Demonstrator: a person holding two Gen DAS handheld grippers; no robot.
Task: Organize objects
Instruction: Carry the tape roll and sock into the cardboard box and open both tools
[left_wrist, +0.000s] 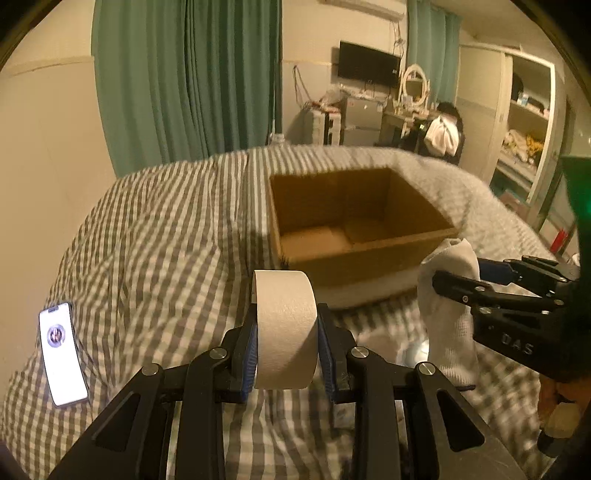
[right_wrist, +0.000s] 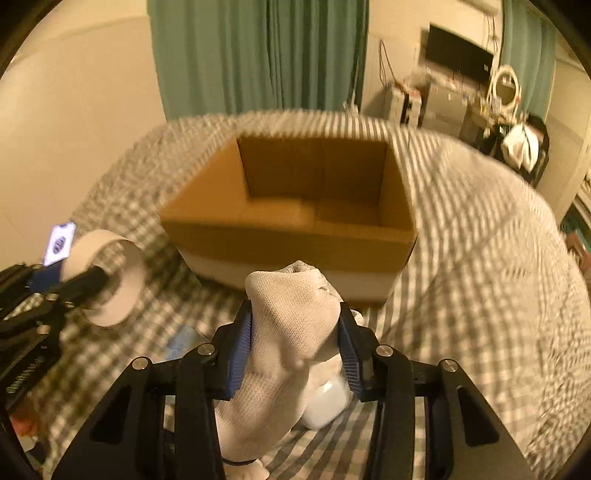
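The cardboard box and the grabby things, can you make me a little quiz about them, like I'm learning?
1. True or false: the cardboard box on the checked bedspread is open at the top and looks empty inside.
2. Which gripper holds the roll of tape? A) left gripper B) right gripper C) neither
3. Fill in: the right gripper is shut on a white ____.

Key
1. True. No item shows inside the box.
2. A. The left gripper clamps the roll from both sides.
3. sock. It hangs limp between the gripper's blue pads, on the near side of the box.
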